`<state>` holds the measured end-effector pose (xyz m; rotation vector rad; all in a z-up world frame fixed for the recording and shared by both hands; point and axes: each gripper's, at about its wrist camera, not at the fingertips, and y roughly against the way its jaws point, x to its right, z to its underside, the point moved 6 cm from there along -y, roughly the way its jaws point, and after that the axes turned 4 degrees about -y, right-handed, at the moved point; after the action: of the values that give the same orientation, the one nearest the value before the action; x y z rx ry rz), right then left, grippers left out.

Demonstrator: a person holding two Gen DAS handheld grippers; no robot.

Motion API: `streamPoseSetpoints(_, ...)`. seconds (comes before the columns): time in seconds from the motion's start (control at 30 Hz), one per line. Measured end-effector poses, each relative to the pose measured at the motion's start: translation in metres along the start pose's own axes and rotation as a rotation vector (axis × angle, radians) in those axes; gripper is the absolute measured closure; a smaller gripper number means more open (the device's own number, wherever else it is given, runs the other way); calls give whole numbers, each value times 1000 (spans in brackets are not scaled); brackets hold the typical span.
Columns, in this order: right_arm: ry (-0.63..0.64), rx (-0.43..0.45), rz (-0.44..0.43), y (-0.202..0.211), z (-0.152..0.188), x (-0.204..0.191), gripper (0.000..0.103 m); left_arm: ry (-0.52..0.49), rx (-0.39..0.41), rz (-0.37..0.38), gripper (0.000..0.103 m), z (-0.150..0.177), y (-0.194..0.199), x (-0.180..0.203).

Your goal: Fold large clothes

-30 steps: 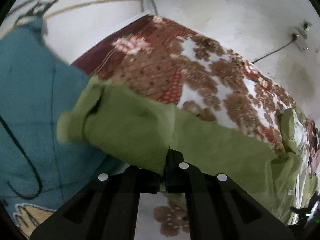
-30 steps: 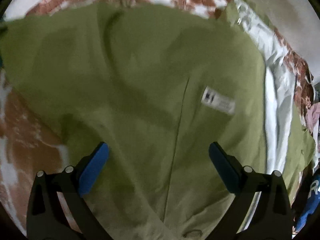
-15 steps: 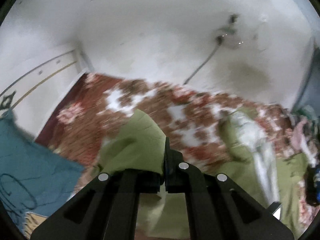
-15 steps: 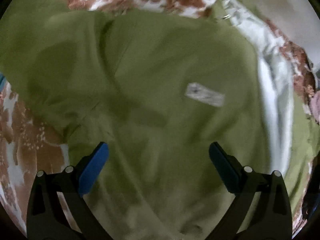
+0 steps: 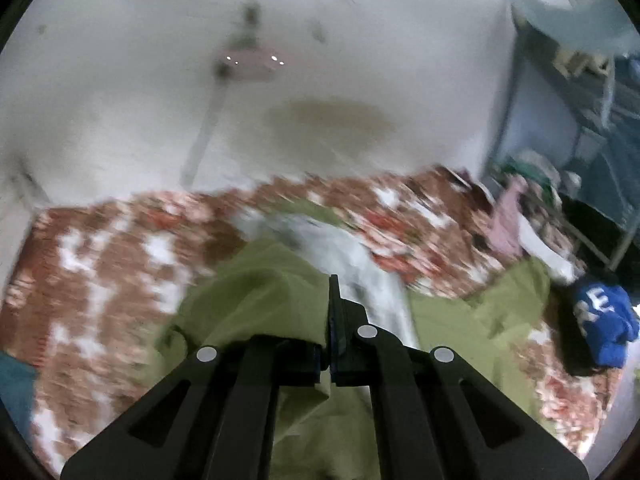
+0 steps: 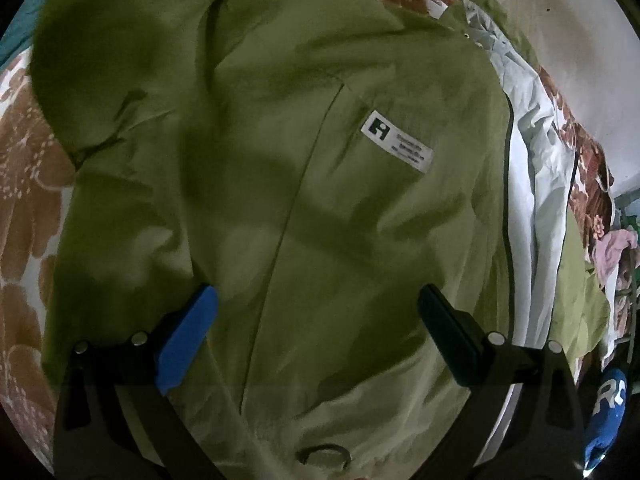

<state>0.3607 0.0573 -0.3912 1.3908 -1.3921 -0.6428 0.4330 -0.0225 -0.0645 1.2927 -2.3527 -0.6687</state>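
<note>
- Olive-green woven fabric forms the garment (image 6: 304,208), a large jacket spread across a floral bedspread (image 6: 24,184); the cloth is thin, matte and softly creased.
- A straight seam runs down the middle of the green panel, and a white rectangular label (image 6: 397,141) with a dark logo is sewn just beside it.
- Pale grey-white lining (image 6: 536,208) shows along the jacket's right edge, bordered by a dark piping line.
- A small metal ring (image 6: 323,456) lies on the fabric at the lower edge of the right wrist view.
- Right gripper (image 6: 316,320): released, jaws spread wide over the green panel with nothing between them; one pad is blue, the other black.
- Left gripper (image 5: 329,320): clenched on a fold of the garment (image 5: 264,296), the cloth bunched and draped over its left finger.
- Only the left wrist view, which is motion-blurred, shows the white wall (image 5: 160,100) with a yellowish stain, a metal rack (image 5: 600,160) at the right and a pile of mixed clothing below it.
- A blue cloth item with white letters (image 5: 604,320) lies on the bedspread (image 5: 100,260) near the jacket's far end; the right wrist view shows only its edge.
- Only the right wrist view resolves the label, seam and ring.
</note>
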Motion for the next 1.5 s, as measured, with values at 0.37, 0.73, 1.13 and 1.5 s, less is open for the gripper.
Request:
streamPoseSetpoints(0.37,95,64,22,17,28,3,5,-303,-298,-95,101,102,-186,172)
streamPoseSetpoints(0.73,79,93,-66,14,23,20,5,-602,-471,-150,86,191,-263,240)
streamPoseSetpoints(1.13,84,96,-105,34,27,29,4,-1294,-655,-299,5,219,-252,273)
streamPoseSetpoints(1.5,149,178,-83,79,26,28,4,-1179,-945,-149,5,191,-208,232)
